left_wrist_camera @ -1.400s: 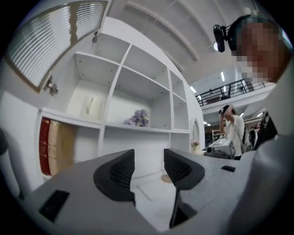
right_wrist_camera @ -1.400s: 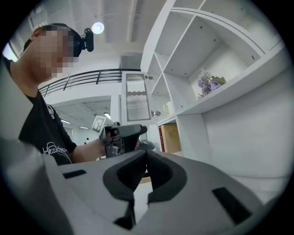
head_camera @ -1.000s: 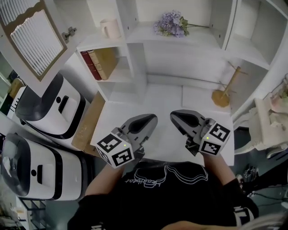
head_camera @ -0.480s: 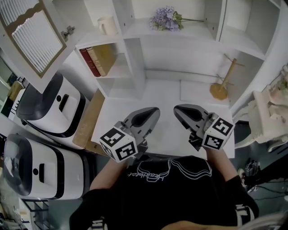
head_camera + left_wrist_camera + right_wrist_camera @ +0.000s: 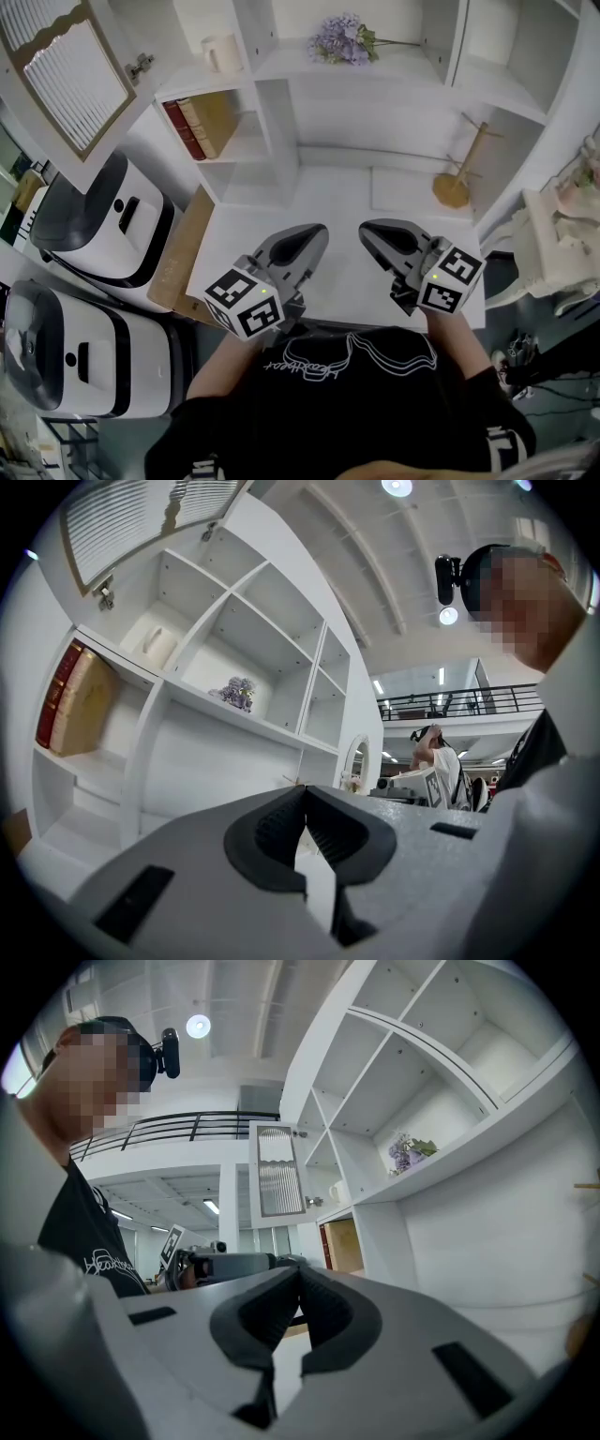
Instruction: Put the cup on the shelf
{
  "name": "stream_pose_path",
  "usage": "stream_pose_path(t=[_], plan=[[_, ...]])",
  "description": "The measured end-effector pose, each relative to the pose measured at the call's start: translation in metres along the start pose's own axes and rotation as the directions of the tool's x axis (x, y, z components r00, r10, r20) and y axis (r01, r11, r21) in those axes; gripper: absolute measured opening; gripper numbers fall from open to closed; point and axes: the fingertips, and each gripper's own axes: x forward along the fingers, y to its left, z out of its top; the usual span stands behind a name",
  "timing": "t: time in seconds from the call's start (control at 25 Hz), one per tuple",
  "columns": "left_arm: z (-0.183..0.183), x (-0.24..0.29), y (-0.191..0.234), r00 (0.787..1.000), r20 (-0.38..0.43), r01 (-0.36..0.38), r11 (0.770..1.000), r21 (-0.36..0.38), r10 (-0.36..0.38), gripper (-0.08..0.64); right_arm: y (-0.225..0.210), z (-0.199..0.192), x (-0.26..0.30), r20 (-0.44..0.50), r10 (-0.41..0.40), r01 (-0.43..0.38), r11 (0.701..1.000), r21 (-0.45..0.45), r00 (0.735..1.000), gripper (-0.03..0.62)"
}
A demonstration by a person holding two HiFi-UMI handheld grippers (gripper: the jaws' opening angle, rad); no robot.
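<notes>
- Left tongs (image 5: 312, 236): jaws closed tip to tip, nothing between them. We hold them low over the table (image 5: 337, 197) at 6 o'clock.
- Right tongs (image 5: 371, 232): also closed and empty, just beside the left, tips pointing at the shelf (image 5: 202, 81).
- Cup (image 5: 221, 52): upright in the upper-left bay at 11 o'clock, above the books (image 5: 202, 127), well apart from both tongs.
- We judge the placing done. The tongs sit near the body because there's nothing left to grip.
</notes>
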Motion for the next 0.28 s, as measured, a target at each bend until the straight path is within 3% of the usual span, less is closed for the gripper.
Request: stream_pose_path(t=[0.28], plan=[[0.0004, -0.0027, -0.0007, 1.0, 0.008, -0.007, 1.0, -0.01, 0.007, 0.005, 0.005, 0.0004, -0.0001, -0.008, 0.005, -0.005, 1.0, -0.014, 1.0, 0.005]])
